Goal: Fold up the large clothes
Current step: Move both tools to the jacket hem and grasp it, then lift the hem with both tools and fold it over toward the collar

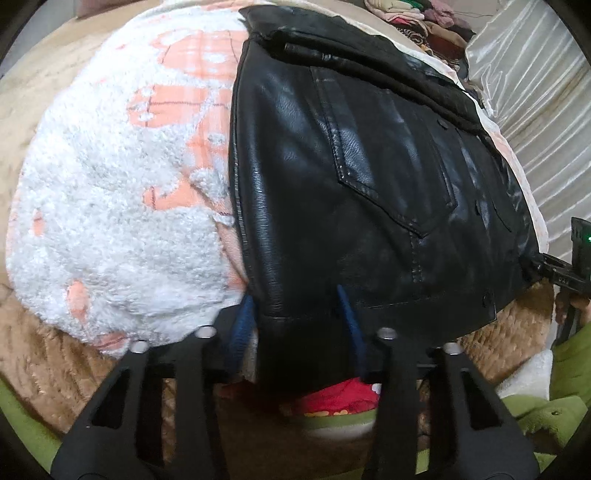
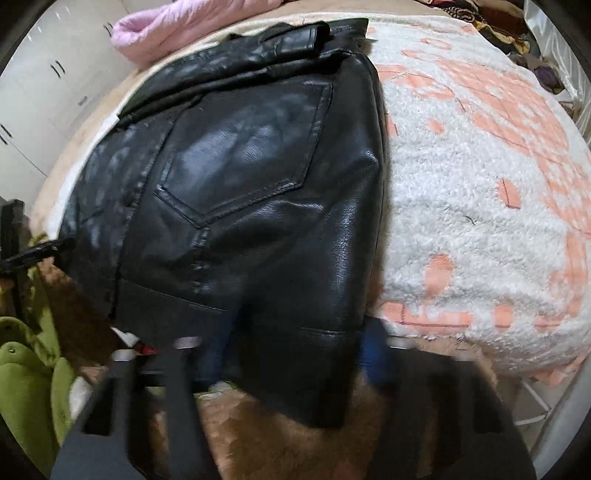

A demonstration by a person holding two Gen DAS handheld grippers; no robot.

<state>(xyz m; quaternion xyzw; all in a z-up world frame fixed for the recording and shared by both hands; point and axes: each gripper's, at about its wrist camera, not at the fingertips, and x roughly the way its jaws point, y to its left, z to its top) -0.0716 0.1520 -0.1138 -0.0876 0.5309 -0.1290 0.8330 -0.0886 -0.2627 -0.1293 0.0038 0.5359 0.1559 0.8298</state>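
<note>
1. You are holding the left gripper (image 1: 295, 310) partly closed, its blue pads (image 1: 243, 321) flanking the near waistband corner of the black leather trousers (image 1: 351, 166); the pads appear to be pinching that edge, though the leather is hiding the actual contact.
2. You are holding the right gripper (image 2: 295, 350) likewise narrowed, straddling the opposite corner of the same waistband; blur is smearing its fingers (image 2: 373, 354), so you cannot tell whether they are pressing on the leather.
3. In each wrist view the other gripper is showing only as a dark tip at the frame's edge, touching the trousers' far corner.
4. The trousers are lying back-side up, one patch pocket (image 1: 388, 155) showing in each view, legs stretching away across the white-and-peach fleece blanket (image 1: 122, 206).
5. The waistband is overhanging the blanket's edge above a brown furry cover (image 2: 277, 435).
6. A green sleeve (image 1: 569, 362) is being cut off at the frame's margin.
7. Count: two grippers, one pair of trousers, one blanket, one pile of clothes (image 1: 417, 18) behind.
</note>
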